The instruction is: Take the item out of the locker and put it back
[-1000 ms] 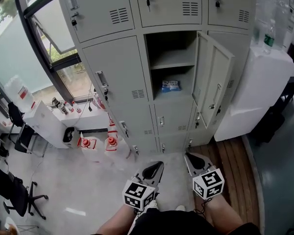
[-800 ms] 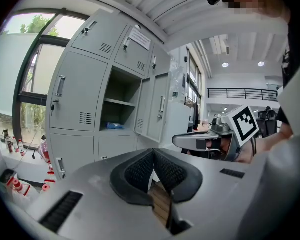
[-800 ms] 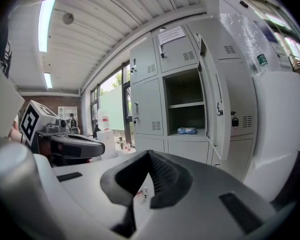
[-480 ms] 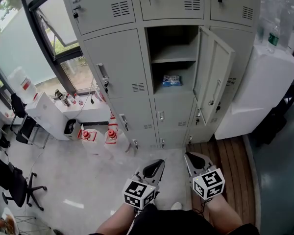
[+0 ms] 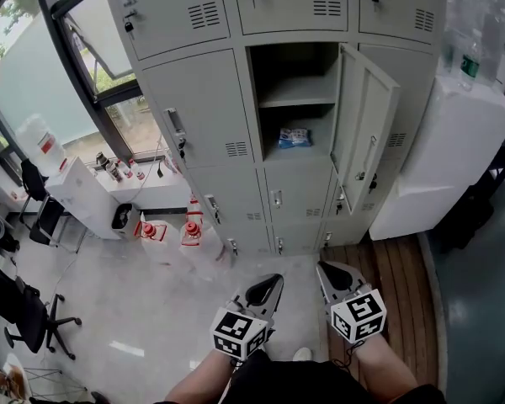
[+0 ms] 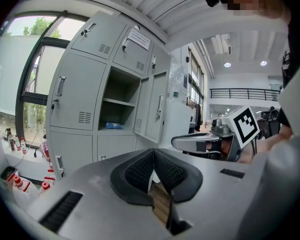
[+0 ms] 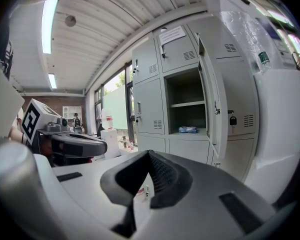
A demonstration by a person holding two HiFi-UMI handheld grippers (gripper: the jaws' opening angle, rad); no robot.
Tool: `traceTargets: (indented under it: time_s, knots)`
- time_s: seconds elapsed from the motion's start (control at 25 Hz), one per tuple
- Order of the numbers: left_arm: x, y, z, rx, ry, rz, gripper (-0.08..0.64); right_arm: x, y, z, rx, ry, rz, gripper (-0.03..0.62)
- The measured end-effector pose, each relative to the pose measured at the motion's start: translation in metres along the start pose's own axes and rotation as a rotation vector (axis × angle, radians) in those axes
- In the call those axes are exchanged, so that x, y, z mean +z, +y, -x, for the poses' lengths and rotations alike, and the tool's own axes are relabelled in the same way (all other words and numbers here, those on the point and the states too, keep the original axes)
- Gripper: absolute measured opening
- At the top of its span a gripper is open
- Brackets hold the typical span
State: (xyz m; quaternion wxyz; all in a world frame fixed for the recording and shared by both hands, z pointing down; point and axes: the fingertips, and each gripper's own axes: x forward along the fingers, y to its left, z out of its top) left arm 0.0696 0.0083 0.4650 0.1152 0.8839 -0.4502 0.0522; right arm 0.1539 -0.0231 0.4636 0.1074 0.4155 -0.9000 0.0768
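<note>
Window (image 5: 42,74) sits far left of the jaws. Red-capped jugs (image 5: 189,232) stand on the floor (image 5: 151,301), ahead & left of the left gripper (image 5: 268,284). Left jaws are pressed together, nothing btwn them. Open locker (image 5: 296,72) is straight ahead, well apart from both tips. Blue packet (image 5: 294,138) lies on its lower shelf. Right gripper (image 5: 332,273) is just beside the left one, jaws closed tight w/ nothing held. Locker door (image 5: 366,133) stands swung open, ahead & right of the right jaws. White cabinet (image 5: 442,167) is further right, w/ a bottle (image 5: 465,61) on top.
</note>
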Motion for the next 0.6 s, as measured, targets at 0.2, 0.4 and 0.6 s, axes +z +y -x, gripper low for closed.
traceTargets:
  time_s: [0.2, 0.4, 0.6]
  knots:
    - [-0.0013, -0.0018, -0.0021, 0.003, 0.0, 0.002, 0.017, -0.0002, -0.0018, 0.0009, 0.004, -0.001, 0.003, 0.052]
    - [-0.001, -0.0037, -0.0045, 0.004, -0.002, 0.001, 0.017, 0.0003, -0.0041, 0.0019, 0.008, -0.005, 0.003, 0.052]
    - [0.0, -0.0032, -0.0088, 0.007, 0.0, -0.003, 0.017, 0.0013, -0.0086, 0.001, 0.008, -0.008, 0.004, 0.052]
